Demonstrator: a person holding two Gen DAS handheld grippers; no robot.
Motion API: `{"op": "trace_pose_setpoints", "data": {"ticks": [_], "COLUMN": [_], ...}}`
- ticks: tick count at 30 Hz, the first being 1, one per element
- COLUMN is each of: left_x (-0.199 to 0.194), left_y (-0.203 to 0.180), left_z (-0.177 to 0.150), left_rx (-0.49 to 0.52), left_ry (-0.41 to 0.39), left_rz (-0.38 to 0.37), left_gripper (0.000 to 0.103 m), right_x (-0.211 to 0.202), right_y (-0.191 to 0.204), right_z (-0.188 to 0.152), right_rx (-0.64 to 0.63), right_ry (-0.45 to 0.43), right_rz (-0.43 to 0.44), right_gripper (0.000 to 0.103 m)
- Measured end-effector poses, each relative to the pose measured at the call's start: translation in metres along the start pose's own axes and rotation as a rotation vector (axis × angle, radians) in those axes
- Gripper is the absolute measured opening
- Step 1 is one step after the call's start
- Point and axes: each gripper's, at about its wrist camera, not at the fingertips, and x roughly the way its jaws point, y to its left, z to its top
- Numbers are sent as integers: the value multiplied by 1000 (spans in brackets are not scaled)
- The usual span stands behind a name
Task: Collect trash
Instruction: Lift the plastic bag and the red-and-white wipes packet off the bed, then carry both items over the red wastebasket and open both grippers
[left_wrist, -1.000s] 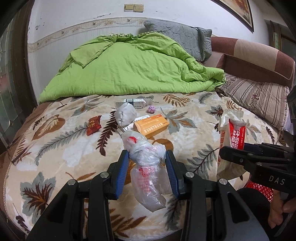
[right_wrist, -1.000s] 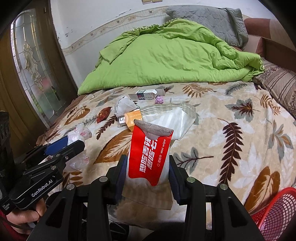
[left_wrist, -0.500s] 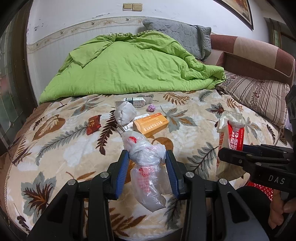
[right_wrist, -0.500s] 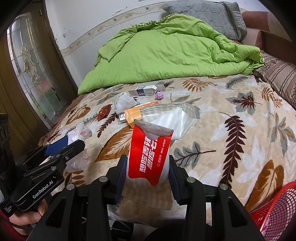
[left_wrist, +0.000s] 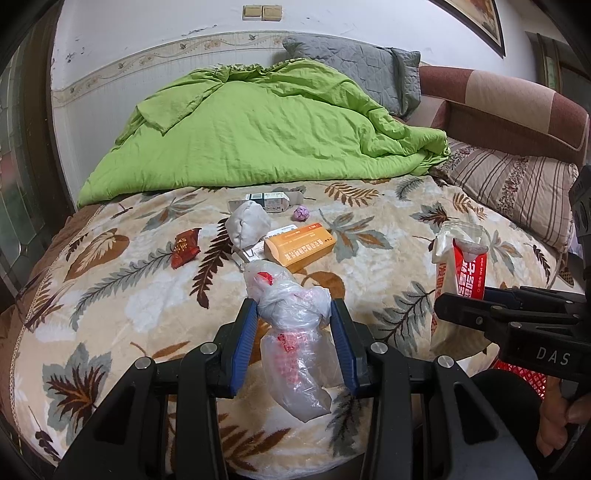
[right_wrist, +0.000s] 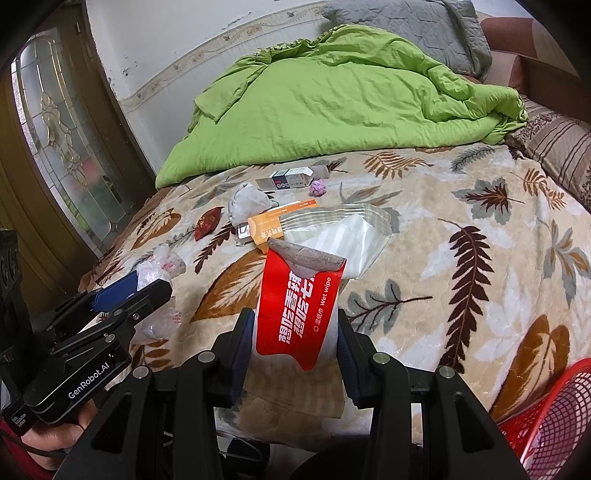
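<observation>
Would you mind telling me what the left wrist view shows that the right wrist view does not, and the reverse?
Only the left wrist view shows the two wall switches and the picture frame on the wall.

Only the right wrist view shows the glass door and the mesh of the red basket clearly.

Both show the left gripper shut on the plastic bag, the right gripper shut on the wet wipe pack, the orange box, the red wrapper and the green quilt.
</observation>
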Motion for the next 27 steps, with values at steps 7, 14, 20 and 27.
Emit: {"op": "trace_pose_setpoints", "data": {"ticks": [7,14,20,27], "left_x": [0,1,1,1], "left_y": [-1,-3,-4,-6], "left_z": [0,1,1,1], "left_rx": [1,3,4,7], "left_ry": [1,3,2,3], "left_rz": [1,1,4,2], "left_gripper": [39,39,39,39], "right_x": [0,-2,-3,-8], "right_y": [-1,-2,-3,-4], "right_z": [0,1,1,1], "right_rx": [4,8,13,26], "right_ry": [-1,-3,-4,-12], "right_rz": [1,3,4,4], "right_gripper": [45,45,45,45]}}
